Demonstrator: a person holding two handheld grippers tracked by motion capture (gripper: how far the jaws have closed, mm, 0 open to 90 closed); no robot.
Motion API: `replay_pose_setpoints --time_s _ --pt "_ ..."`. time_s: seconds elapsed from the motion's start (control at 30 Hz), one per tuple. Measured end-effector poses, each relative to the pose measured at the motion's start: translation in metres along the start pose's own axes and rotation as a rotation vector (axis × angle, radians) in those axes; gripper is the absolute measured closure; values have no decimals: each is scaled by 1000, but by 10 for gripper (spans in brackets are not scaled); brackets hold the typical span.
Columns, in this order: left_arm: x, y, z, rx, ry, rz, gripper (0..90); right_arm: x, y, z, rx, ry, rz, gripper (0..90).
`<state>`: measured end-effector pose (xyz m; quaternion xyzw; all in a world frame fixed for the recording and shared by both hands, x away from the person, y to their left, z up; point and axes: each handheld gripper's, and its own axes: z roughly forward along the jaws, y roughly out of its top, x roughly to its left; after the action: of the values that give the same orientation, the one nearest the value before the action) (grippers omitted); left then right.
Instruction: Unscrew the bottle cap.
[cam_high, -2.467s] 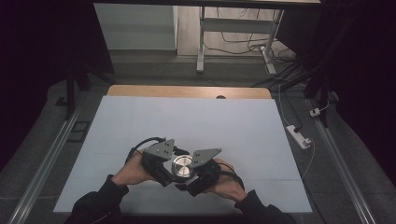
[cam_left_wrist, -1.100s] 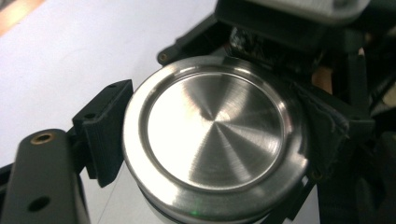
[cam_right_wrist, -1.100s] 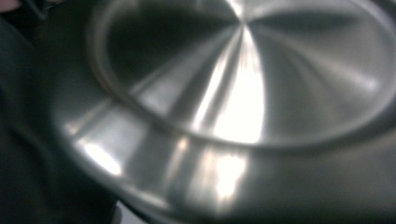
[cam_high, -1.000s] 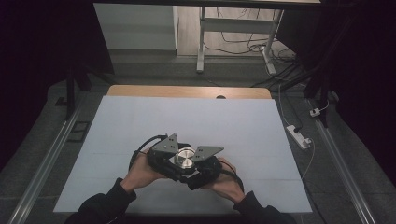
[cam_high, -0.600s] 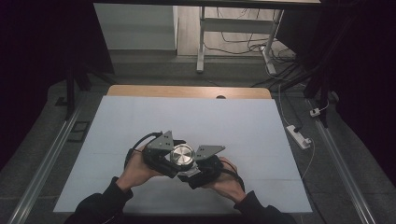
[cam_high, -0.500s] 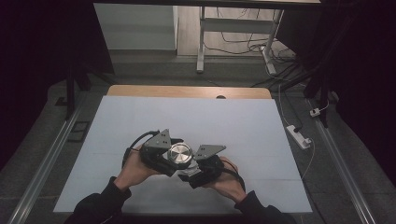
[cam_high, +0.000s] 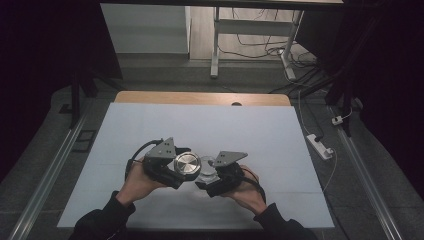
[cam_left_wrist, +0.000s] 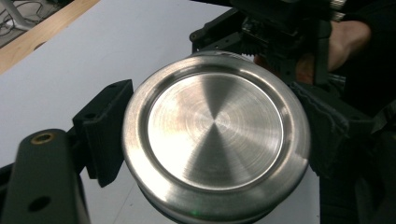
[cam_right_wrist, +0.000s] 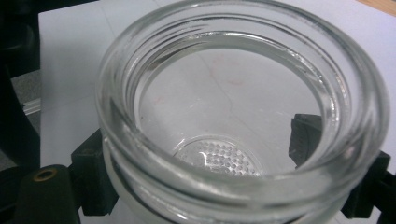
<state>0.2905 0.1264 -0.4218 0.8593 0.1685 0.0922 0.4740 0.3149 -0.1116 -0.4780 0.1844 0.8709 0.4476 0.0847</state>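
While I am watching from the high view, the lid is sitting clamped in my left gripper, just left of the jar, which my right gripper is gripping. Both are hanging above the near middle of the table, with the lid off the jar and just beside its mouth. Along the left gripper view, the lid is showing its brushed metal top face with a raised rim, and the black jaws are pressing on its edge from either side; the other gripper and a hand are sitting just behind it. Along the right gripper view, the jar is clear glass with a threaded neck, its open mouth is facing the camera, and the jaws are squeezing its wall on both sides. Both my hands are meeting low in the high view, sleeves coming up from the bottom edge. Farther out, a power strip is lying on the floor to the table's right.
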Motion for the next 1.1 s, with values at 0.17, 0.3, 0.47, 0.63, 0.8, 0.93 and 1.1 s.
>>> replay_pose_setpoints --time_s 0.17,0.3,0.47,0.63,0.8,0.93,1.1 --pt "-5 -2 -2 -9 -14 2 191 -4 0 -2 -5 -14 10 146" --pt "-9 -3 -3 -17 -29 4 191 -8 -1 -3 -6 -27 20 146" --pt "-14 -5 -2 -28 -51 -3 191 -12 0 -4 -9 -40 29 146" --pt "-19 -8 1 -25 -59 2 191 -15 0 -5 -12 -49 35 146" --pt "-22 -12 4 -24 -70 0 191 -18 1 -6 -19 -54 42 146" --pt "-24 -14 8 -23 -80 1 191 -20 2 -6 -24 -58 49 146" --pt "-28 -17 14 -16 -87 5 191 -23 5 -4 -28 -55 49 146"
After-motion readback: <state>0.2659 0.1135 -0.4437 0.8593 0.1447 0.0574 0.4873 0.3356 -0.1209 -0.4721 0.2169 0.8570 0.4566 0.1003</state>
